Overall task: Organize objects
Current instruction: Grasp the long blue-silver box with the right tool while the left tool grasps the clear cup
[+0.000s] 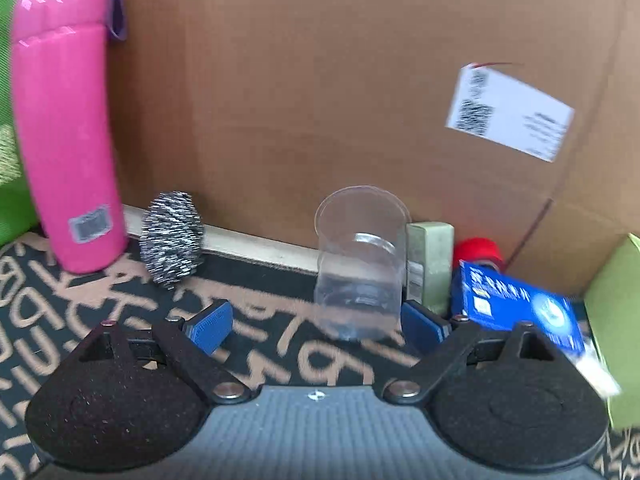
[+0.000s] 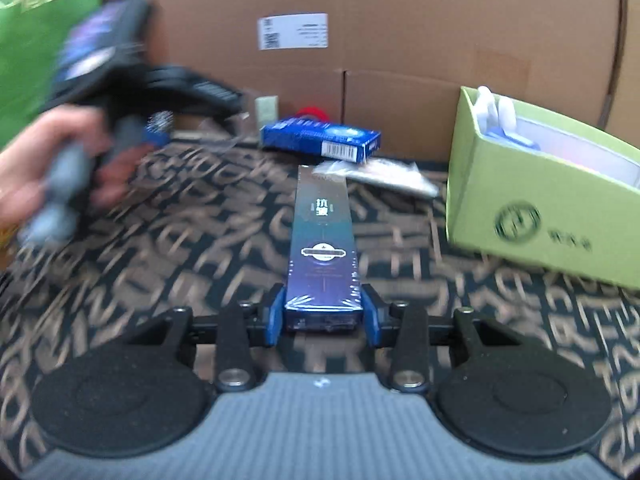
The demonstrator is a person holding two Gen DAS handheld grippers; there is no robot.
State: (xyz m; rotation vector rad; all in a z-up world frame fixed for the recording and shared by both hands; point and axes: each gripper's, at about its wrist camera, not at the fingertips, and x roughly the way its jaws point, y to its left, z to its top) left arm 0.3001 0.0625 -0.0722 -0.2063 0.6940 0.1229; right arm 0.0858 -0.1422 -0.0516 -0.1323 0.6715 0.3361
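- Right gripper (image 2: 323, 312): jaws clamped on the near end of a long dark box (image 2: 323, 244), which points away toward the blue box (image 2: 320, 141).
- Left gripper (image 1: 316, 320): jaws apart, clear cup (image 1: 360, 264) between the tips, untouched.
- Advice: keep the long box level and swing it right toward the green box (image 2: 540, 216); centre the cup before closing.

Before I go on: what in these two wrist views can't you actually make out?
- Red item, left wrist view: mostly hidden behind the blue box and grey-green block.
- Left gripper and hand, right wrist view: motion blur; jaw state unreadable there.
- Green box contents, right wrist view: its wall hides all but white tops.
- Shipping label text: too small.
- Pink bottle top: cut off by the frame edge.
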